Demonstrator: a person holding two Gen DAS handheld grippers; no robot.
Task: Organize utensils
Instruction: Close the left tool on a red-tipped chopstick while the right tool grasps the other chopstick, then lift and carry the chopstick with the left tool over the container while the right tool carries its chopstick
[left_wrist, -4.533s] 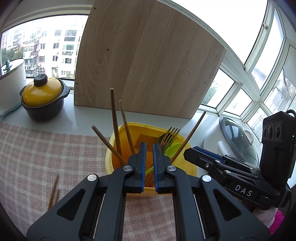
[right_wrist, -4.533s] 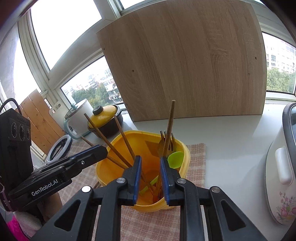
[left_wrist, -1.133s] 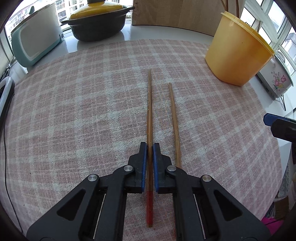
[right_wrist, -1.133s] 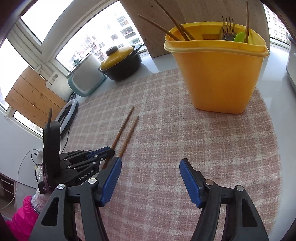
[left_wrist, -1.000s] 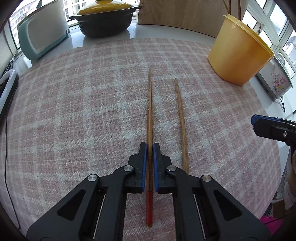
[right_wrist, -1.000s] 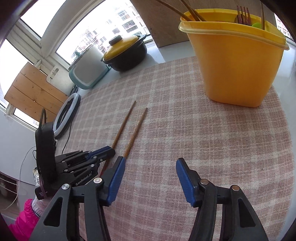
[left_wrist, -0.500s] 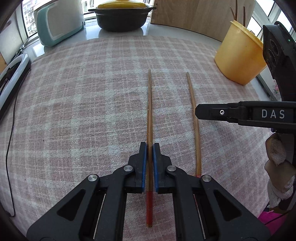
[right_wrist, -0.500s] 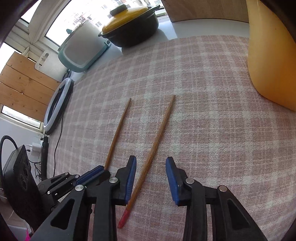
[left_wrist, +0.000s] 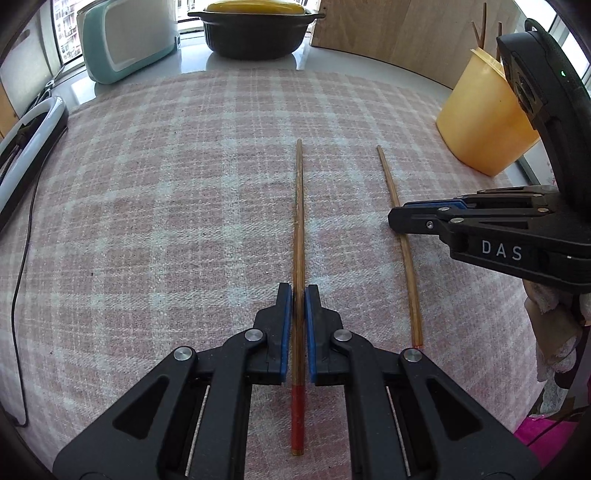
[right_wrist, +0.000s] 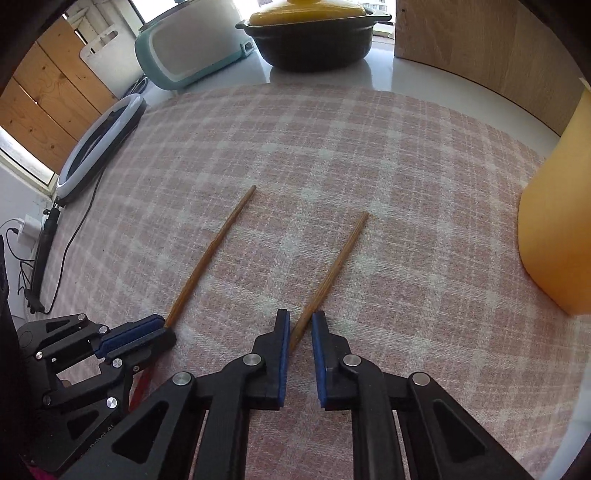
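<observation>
Both tongs sit low over the pink checked cloth (left_wrist: 166, 184). Our left tongs (left_wrist: 298, 291) are pinched tight on one chopstick (left_wrist: 298, 206), the blue pads pressed against its shaft just ahead of its red end; the stick runs straight out toward twelve o'clock and lies along the cloth. Whether it is lifted clear of the fabric we cannot tell.

Our right tongs (right_wrist: 300, 321) are only narrowly parted, with the second chopstick (right_wrist: 332, 273) running up between the pads toward one o'clock. A slim gap shows on the right side of the stick, so we cannot tell whether the pads already grip it. In the left camera these same tongs (left_wrist: 397, 218) reach in from three o'clock and cross over that second chopstick (left_wrist: 404, 254), which lies near the first one, the two well apart at their far tips.

The yellow tub (left_wrist: 480, 129) stands at two o'clock in the left camera, on the edge of the cloth, with more sticks poking up from it; in the right camera its wall (right_wrist: 554, 221) fills the three o'clock side. At twelve o'clock, off the cloth, a black pot with a yellow lid (right_wrist: 314, 37) stands beside a pale blue appliance (right_wrist: 192, 48), and a wooden board (right_wrist: 480, 40) leans at one o'clock.
</observation>
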